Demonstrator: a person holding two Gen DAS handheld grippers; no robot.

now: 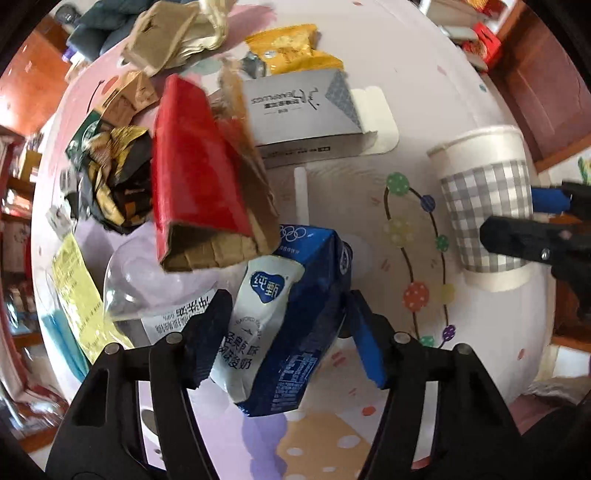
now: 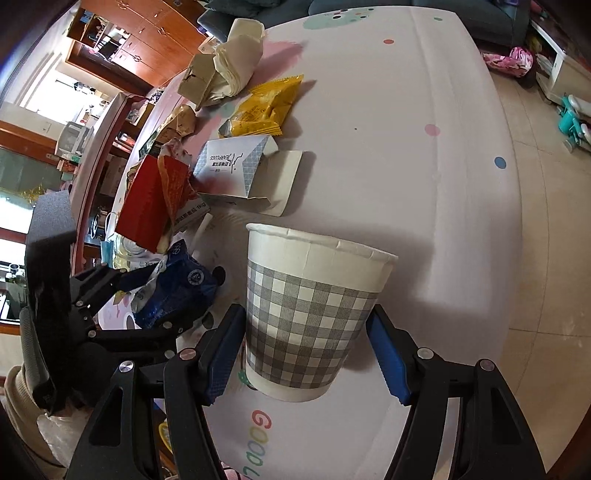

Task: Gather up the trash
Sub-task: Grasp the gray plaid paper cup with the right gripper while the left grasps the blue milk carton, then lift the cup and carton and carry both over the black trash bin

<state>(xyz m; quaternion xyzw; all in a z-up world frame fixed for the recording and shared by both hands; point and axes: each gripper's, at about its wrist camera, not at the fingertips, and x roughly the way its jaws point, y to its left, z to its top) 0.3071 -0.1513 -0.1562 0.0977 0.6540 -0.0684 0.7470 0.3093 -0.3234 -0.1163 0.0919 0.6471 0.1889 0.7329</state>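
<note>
A blue and white milk carton (image 1: 291, 306) sits between the fingers of my left gripper (image 1: 286, 325), which is shut on it. In the right wrist view the carton (image 2: 177, 284) looks crumpled in that gripper (image 2: 159, 299). A white paper cup with a grey check band (image 2: 306, 306) stands upright on the table. My right gripper (image 2: 306, 332) is shut on the cup, with a pad pressed to each side. From the left wrist view, the cup (image 1: 484, 192) stands at the right with the right gripper (image 1: 513, 218) around it.
Trash lies on the pale patterned tablecloth (image 2: 406, 147): a torn red cardboard box (image 1: 199, 177), a grey earplug box (image 1: 295, 107), a yellow snack wrapper (image 1: 291, 48), a crumpled paper bag (image 1: 173, 33), a black and gold wrapper (image 1: 118, 173). The table edge (image 2: 513, 229) runs at right.
</note>
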